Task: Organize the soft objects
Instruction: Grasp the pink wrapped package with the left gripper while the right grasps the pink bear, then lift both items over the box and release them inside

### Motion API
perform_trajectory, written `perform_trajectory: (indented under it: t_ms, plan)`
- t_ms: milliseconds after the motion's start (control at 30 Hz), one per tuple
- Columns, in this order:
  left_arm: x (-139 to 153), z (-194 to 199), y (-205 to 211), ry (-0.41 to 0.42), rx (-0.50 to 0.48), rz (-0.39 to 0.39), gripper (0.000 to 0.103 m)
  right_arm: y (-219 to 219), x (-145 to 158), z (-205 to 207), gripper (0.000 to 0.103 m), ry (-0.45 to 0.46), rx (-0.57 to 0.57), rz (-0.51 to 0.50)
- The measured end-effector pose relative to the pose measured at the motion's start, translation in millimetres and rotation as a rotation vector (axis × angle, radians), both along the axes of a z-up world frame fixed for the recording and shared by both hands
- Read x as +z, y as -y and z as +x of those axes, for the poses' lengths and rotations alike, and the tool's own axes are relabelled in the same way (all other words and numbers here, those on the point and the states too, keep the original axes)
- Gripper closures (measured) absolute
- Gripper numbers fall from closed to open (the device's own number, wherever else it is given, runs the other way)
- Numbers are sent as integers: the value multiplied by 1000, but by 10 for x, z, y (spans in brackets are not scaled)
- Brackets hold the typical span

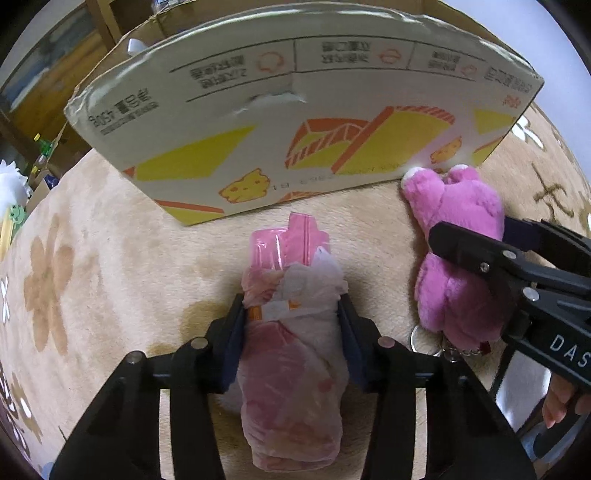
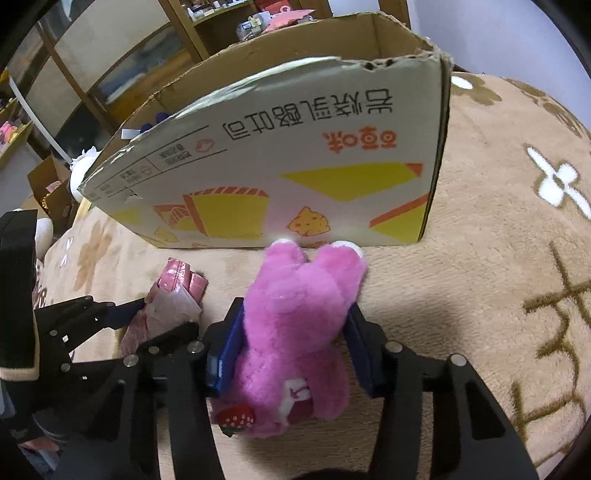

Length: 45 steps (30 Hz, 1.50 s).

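Note:
A pink soft item wrapped in a clear plastic bag (image 1: 291, 354) lies on the beige blanket, and my left gripper (image 1: 291, 306) is shut on its middle, pads pressing both sides. The same bag (image 2: 166, 306) shows at the left in the right wrist view. To its right lies a pink plush bear (image 2: 295, 325) with a strawberry charm, its ears against the cardboard box (image 2: 295, 166). My right gripper (image 2: 295, 317) is shut on the bear's body. In the left wrist view the bear (image 1: 458, 206) lies at the right with the right gripper (image 1: 469, 254) over it.
The open cardboard box (image 1: 295, 122), white with yellow and orange print, stands just beyond both objects. The beige flowered blanket (image 1: 92, 277) spreads all round. Wooden shelves (image 2: 221, 22) and another carton (image 2: 48, 184) stand behind. A hand (image 1: 557, 402) holds the right gripper's handle.

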<state>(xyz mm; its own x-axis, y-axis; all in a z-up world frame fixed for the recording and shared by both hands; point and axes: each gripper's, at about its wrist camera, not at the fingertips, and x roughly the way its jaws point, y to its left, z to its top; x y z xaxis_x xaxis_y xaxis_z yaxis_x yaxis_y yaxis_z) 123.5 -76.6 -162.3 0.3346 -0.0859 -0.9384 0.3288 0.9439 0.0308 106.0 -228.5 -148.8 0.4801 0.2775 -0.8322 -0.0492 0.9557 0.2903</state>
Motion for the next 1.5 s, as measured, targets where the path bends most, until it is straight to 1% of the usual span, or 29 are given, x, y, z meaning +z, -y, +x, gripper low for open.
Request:
perform_trajectory:
  t_ms: [167, 333, 567, 767, 900, 967, 1000, 1067, 1100, 1133, 1267, 1367, 1500]
  plan:
    - [83, 2, -10, 18, -6, 18, 59, 5, 10, -17, 51, 10, -1, 2]
    - [184, -63, 4, 43, 13, 10, 59, 48, 89, -60, 52, 32, 7, -13]
    - [350, -139, -90, 75, 38, -31, 59, 43, 122, -79, 52, 47, 5, -22]
    - [484, -222, -174, 102, 46, -43, 60, 29, 158, -117, 52, 66, -2, -37]
    - [551, -275, -289, 138, 59, -62, 60, 48, 205, -153, 53, 88, -10, -40]
    - [596, -301, -318, 156, 66, -72, 64, 75, 242, -178, 54, 103, -14, -34]
    - [603, -340, -345, 164, 69, -81, 72, 91, 262, -195, 54, 108, -17, -35]
    - [628, -353, -374, 162, 77, -98, 76, 103, 306, -224, 54, 125, -24, -40]
    - [623, -353, -378, 159, 73, -104, 81, 104, 324, -235, 54, 131, -26, -40]
    - [623, -359, -380, 155, 65, -107, 84, 107, 343, -245, 54, 136, -27, -41]
    - [619, -362, -366, 154, 52, -120, 86, 83, 379, -262, 54, 148, -30, -49]
    - [681, -417, -303, 177, 56, -130, 86, 70, 401, -280, 54, 156, -30, -59]
    - [770, -503, -351, 207, 82, -141, 86, 83, 477, -319, 54, 182, -35, -56]
